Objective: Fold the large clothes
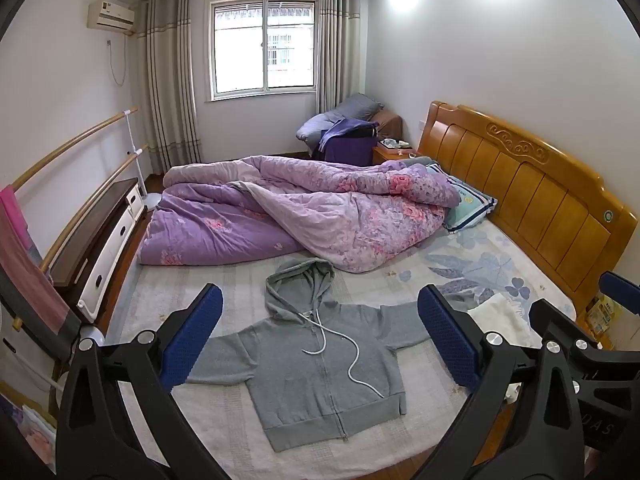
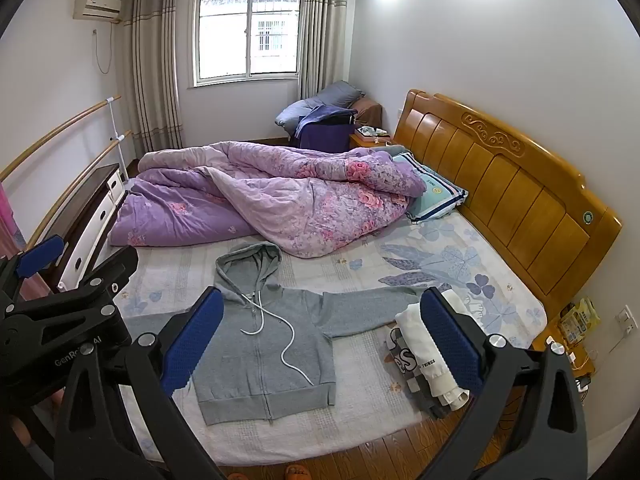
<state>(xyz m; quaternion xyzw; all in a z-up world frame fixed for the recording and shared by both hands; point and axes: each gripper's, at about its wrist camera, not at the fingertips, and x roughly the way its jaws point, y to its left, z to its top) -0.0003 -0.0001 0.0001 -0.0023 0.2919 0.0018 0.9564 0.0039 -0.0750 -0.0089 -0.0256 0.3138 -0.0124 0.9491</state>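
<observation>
Grey fleece first: your hoodie [image 1: 320, 364] lies flat, front up, zip closed, near the front edge of the bed [image 2: 360, 412], hem toward you and hood [image 1: 300, 280] pointing at the far side. The white drawstring [image 1: 340, 344] snakes loose across the chest. Both sleeves are spread out sideways; in the right wrist view the right-hand sleeve [image 2: 360, 308] runs toward the folded clothes stack [image 2: 424, 356] and ends close to it, tip hidden behind your finger pad.

Your left gripper [image 1: 320, 344] hangs above the hoodie w/ jaws spread as wide as they go, nothing between the blue pads [image 1: 192, 336] but air. Right gripper [image 2: 320, 344], same story: wide open, holding nothing, tilted down over the hoodie's right half and the stack.

Room to move (not much on the far side): the purple quilt [image 2: 260, 204] is bunched across the back of the bed, its lower edge just beside the hood, maybe touching, can't tell. Left of the hoodie you've got bare sheet out to the mattress edge. Right of it the stack sits at the front edge. The hem is near the front edge, w/ wood floor [image 2: 384, 452] below. The headboard [image 2: 512, 192] closes off the right end, pillow [image 2: 436, 196] tucked against it under the quilt.
</observation>
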